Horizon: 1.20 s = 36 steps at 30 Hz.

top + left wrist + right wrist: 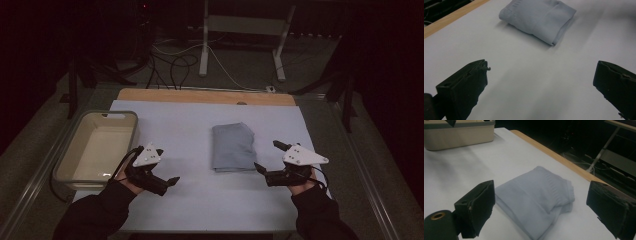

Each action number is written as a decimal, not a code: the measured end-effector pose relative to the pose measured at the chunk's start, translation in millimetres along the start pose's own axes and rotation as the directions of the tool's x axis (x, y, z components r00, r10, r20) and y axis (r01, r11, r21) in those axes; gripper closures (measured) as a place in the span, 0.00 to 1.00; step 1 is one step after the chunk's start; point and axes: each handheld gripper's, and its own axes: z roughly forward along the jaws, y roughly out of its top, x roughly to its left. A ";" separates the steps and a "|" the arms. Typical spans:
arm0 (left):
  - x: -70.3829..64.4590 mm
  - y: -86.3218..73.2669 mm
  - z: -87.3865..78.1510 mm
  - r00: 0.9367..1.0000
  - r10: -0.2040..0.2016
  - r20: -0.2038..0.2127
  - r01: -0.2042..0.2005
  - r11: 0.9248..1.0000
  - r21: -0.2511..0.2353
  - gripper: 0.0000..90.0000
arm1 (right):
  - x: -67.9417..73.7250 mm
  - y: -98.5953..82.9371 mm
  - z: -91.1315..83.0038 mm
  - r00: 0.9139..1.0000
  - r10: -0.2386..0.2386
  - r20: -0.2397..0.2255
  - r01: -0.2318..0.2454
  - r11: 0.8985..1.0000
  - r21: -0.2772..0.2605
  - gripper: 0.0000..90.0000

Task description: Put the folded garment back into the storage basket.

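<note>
— Cloth position?
— Folded, flat on the white tabletop, mid-way between both grippers.
— Fingers?
— Left gripper spread wide, holding nothing. Right gripper likewise wide apart, empty, just beside the cloth's edge.

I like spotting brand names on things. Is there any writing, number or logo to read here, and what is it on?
None can be read.
The folded cloth, the bin, the left gripper and the right gripper all look plain; the pictures are dim.
</note>
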 end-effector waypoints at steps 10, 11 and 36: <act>6.4 9.6 13.0 1.000 -0.030 -0.006 0.030 0.999 0.022 0.00 | -8.3 5.8 16.8 1.000 -0.014 0.003 0.014 1.000 0.023 0.09; 6.9 10.4 14.2 0.999 -0.033 -0.008 0.033 0.999 0.024 0.00 | -8.3 5.8 16.8 1.000 -0.014 0.003 0.014 1.000 0.023 0.09; 13.7 28.0 49.3 0.994 -0.112 0.007 0.112 0.992 0.058 0.00 | -19.7 -12.9 50.4 0.999 0.032 0.003 -0.033 0.996 0.083 0.09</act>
